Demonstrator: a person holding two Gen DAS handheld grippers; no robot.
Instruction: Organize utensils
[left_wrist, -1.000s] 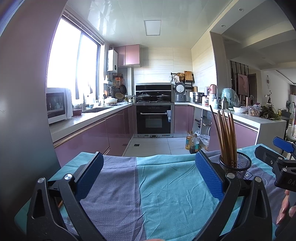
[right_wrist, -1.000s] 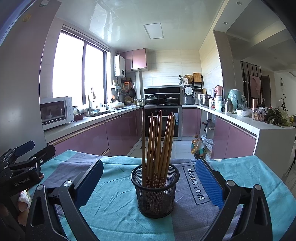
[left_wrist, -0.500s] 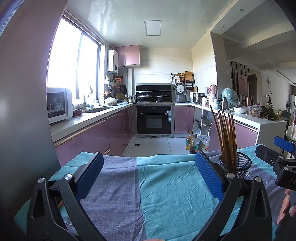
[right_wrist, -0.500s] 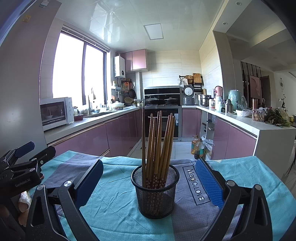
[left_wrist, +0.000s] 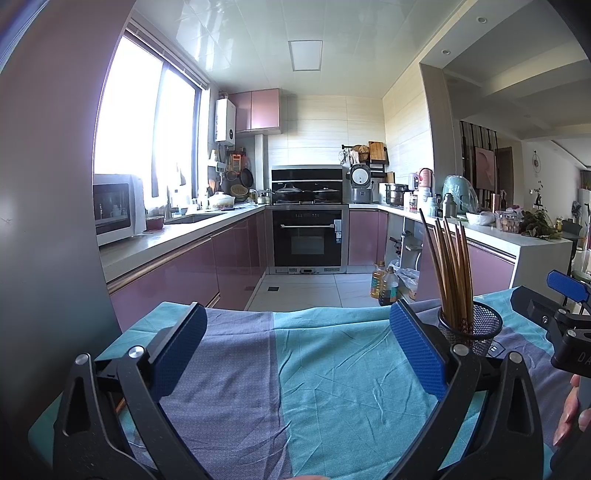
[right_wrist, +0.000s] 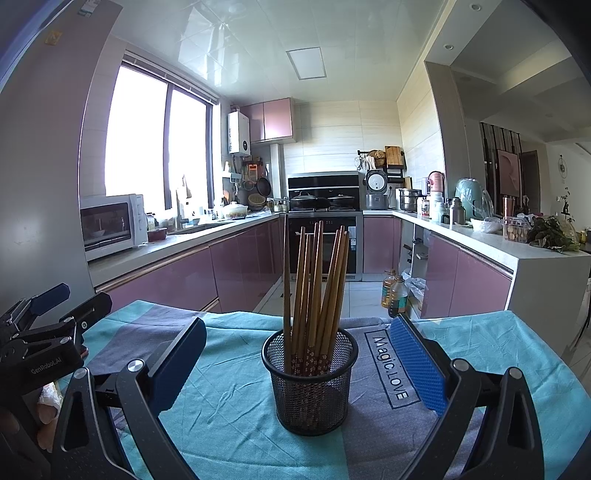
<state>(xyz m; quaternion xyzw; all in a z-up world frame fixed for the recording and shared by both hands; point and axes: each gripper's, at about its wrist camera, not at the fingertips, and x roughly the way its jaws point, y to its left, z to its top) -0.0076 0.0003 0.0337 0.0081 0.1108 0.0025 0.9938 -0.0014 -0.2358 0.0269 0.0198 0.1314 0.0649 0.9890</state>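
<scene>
A black mesh cup (right_wrist: 310, 384) stands upright on the teal and grey tablecloth (right_wrist: 229, 413), holding several wooden chopsticks (right_wrist: 314, 288). My right gripper (right_wrist: 299, 354) is open just in front of the cup, its blue pads spread wide to either side and touching nothing. In the left wrist view the same cup (left_wrist: 471, 326) with its chopsticks (left_wrist: 448, 269) sits to the right, beyond the right pad. My left gripper (left_wrist: 299, 347) hangs open over bare cloth (left_wrist: 325, 376) with nothing between its fingers. Each gripper shows at the edge of the other's view.
Beyond the table's far edge the floor drops to a kitchen with purple cabinets (right_wrist: 177, 277), an oven (left_wrist: 308, 240) and oil bottles (right_wrist: 393, 291) on the floor. A white counter (right_wrist: 535, 258) stands at the right. A hand (left_wrist: 570, 410) holds the right gripper's handle.
Almost nothing differs. Both grippers stay open and nearly still; the right gripper drifts very slightly at the edge of the left view.
</scene>
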